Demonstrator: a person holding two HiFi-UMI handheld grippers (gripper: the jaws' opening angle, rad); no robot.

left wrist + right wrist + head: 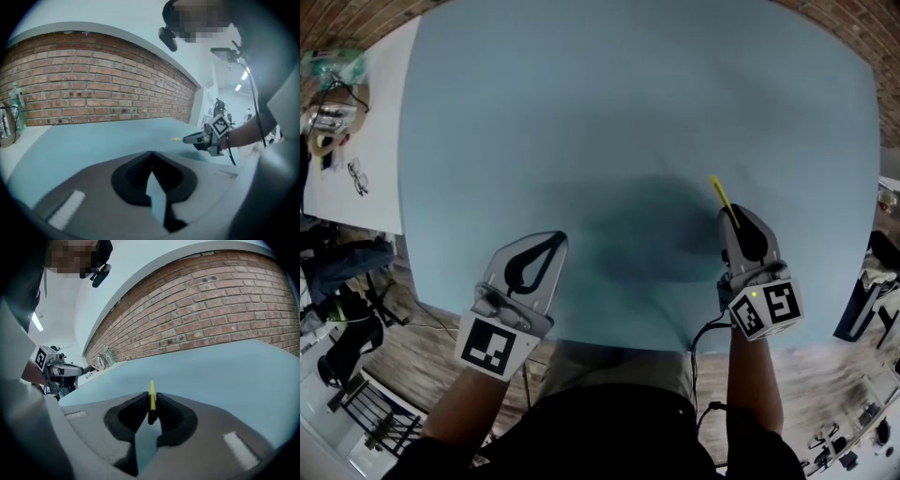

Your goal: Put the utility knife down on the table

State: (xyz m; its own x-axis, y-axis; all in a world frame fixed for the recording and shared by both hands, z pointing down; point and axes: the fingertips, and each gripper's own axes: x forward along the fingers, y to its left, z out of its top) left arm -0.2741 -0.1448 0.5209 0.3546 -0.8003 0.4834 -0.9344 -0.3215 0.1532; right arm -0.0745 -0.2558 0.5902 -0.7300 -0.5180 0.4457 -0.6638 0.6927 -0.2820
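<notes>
A thin yellow and black utility knife [723,200] [151,398] sticks out forward from my right gripper [736,217] [151,401], whose jaws are shut on it above the light blue table [628,112]. In the left gripper view the knife's yellow tip [176,138] pokes out ahead of the right gripper [194,138]. My left gripper [551,242] [151,157] hovers over the table's near left edge with its jaws together and nothing between them.
A white side table [366,122] at the far left carries a bottle, glasses and small clutter. A red brick wall [93,89] runs behind the blue table. Cables, a dark chair and other gear stand on the wooden floor [412,347] around the near edge.
</notes>
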